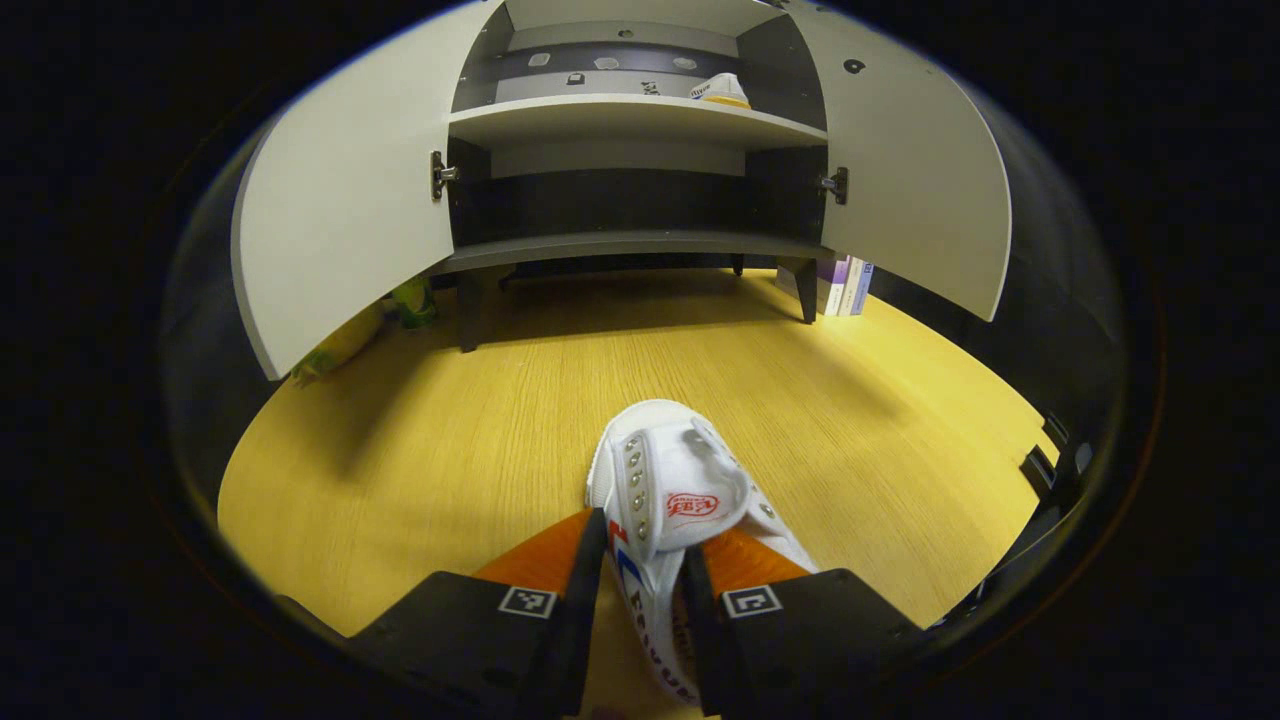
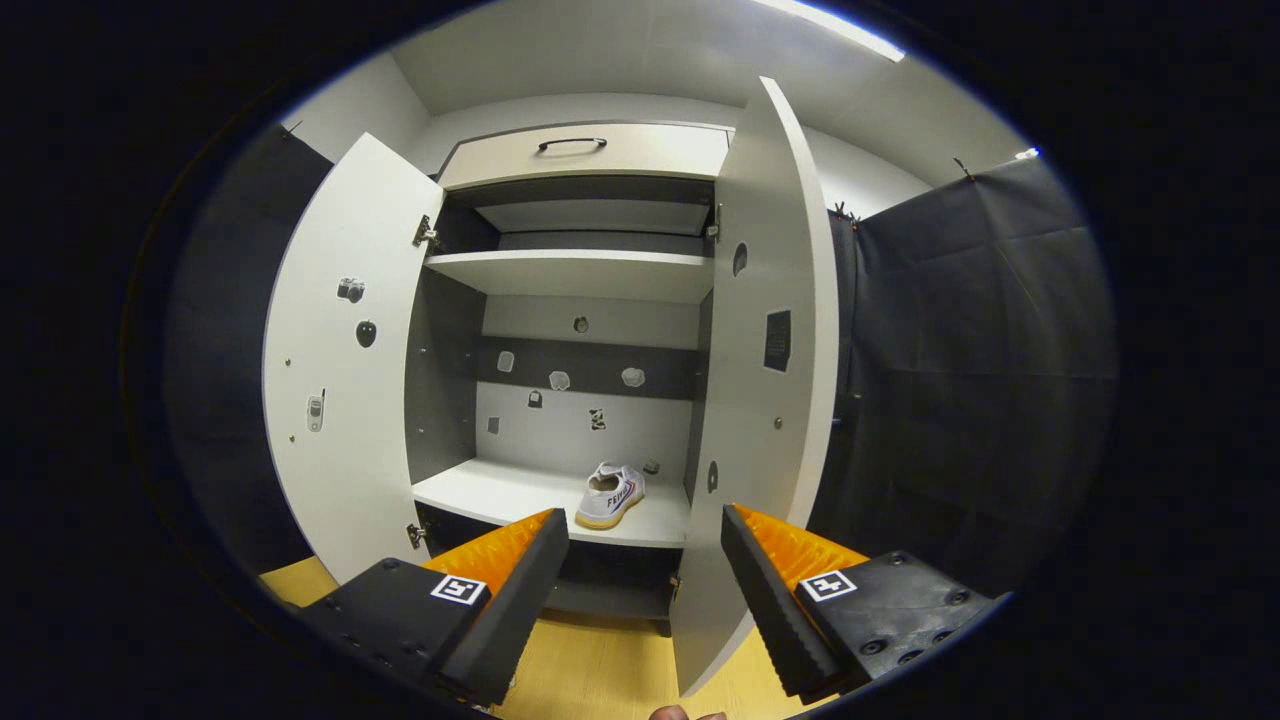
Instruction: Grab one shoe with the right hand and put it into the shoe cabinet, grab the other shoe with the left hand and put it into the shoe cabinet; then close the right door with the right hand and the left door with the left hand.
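Shoe cabinet [image 2: 590, 275]: a tall pale cabinet standing on short legs at the far side of the wooden floor [image 1: 450, 420], with shelves inside and a drawer with a dark handle on top.
Left door [image 2: 340, 370]: swung wide open, small stickers on its inner face.
Right door [image 2: 765, 350]: also swung open; in my right gripper view it stands edge-on, just beyond my right tool.
Books [image 1: 846, 285]: a few stand upright on the floor by the cabinet's far right leg.
Shoe on the shelf [image 2: 610, 495]: a white sneaker with a yellowish sole sits on the cabinet's middle shelf, toward its right side, heel toward me.
Shoe on the floor [image 1: 675, 500]: the second white sneaker, with a red logo on its tongue, lies on the floor near me, well apart from the cabinet, toe pointing toward it.
Left tool [image 1: 645, 590]: my two fingers press on the heel end of the floor shoe, one on each side.
Right tool [image 2: 645, 590]: raised in front of the cabinet, its fingers spread apart with nothing between them.
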A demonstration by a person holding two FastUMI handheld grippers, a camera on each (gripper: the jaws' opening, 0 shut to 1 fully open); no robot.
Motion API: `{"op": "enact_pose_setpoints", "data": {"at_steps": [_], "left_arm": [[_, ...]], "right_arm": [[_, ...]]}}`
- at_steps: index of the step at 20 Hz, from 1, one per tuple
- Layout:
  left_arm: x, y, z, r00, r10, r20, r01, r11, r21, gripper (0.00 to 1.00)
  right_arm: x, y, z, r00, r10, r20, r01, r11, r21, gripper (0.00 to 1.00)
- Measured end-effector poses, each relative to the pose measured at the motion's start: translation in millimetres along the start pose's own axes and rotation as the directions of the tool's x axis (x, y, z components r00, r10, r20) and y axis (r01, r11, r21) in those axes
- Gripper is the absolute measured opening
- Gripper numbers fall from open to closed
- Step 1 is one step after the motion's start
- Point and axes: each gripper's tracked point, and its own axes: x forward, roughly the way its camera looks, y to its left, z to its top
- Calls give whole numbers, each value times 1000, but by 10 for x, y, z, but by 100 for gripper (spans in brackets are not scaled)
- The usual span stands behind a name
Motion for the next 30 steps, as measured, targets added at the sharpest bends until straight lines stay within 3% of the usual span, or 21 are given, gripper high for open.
{"op": "enact_pose_setpoints", "data": {"at_steps": [4,7,11,16,21,26,30], "left_arm": [[61,149,-50,994,75,-78,-71,996,52,16],[56,116,36,995,43,-94,-34,995,97,8],[-62,124,140,988,36,-152,-29,999,43,6],[-425,79,587,993,69,-101,-69,998,5,6],[-740,27,1281,992,121,-31,-123,990,-68,6],[-973,38,2209,986,160,52,-148,972,-184,5],[-1015,100,2962,971,210,118,-183,961,-209,6]], "right_arm": [[-43,-57,-69,1000,-4,-15,4,1000,16,98],[-60,-83,-79,1000,1,-17,-1,1000,29,98],[-115,-142,-55,1000,10,-8,-9,999,44,98],[-186,-247,-70,1000,16,-4,-15,997,75,98],[-236,-437,-49,1000,5,10,-6,994,112,98],[-316,-587,-279,999,0,-34,5,989,146,98],[-376,-726,-423,998,-8,-66,19,987,160,98]]}}
